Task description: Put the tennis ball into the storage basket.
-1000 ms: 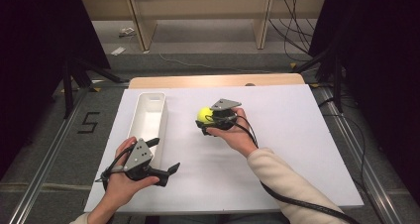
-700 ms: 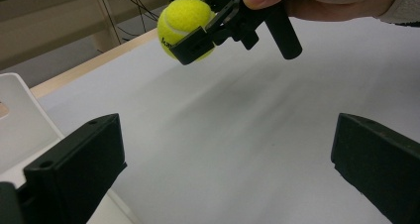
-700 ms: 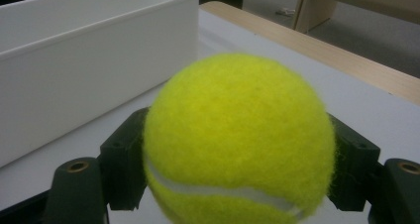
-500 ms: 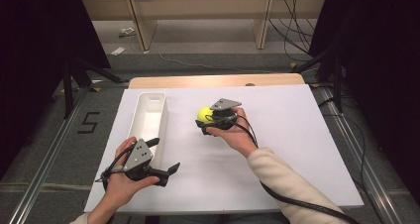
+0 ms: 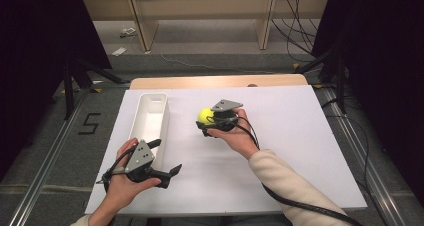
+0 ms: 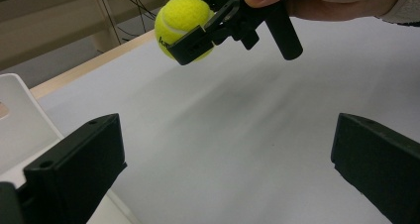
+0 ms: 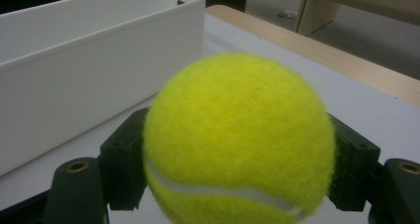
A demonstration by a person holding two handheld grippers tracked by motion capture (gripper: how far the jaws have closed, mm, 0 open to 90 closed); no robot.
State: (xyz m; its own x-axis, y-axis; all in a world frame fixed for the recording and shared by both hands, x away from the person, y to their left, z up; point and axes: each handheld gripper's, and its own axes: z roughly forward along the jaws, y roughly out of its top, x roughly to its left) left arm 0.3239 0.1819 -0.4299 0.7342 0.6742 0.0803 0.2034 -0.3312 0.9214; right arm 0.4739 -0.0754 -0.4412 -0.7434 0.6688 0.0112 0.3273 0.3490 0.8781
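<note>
The white desk (image 5: 300, 151) carries a long white tray (image 5: 148, 117) lying lengthwise away from the person, on the left side. The right tongs (image 5: 207, 121) are clamped on the tennis ball (image 5: 204, 115), held just right of the tray, so the tray lies leftward. The left tongs (image 5: 167, 161) hang apart, empty, near the tray's near end.

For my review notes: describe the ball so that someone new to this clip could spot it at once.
Start at the white table and its long white bin on the left. Right of the bin, the right gripper is shut on the tennis ball, which is clear of the table. It is the one bright yellow, fuzzy, round thing there.
</note>
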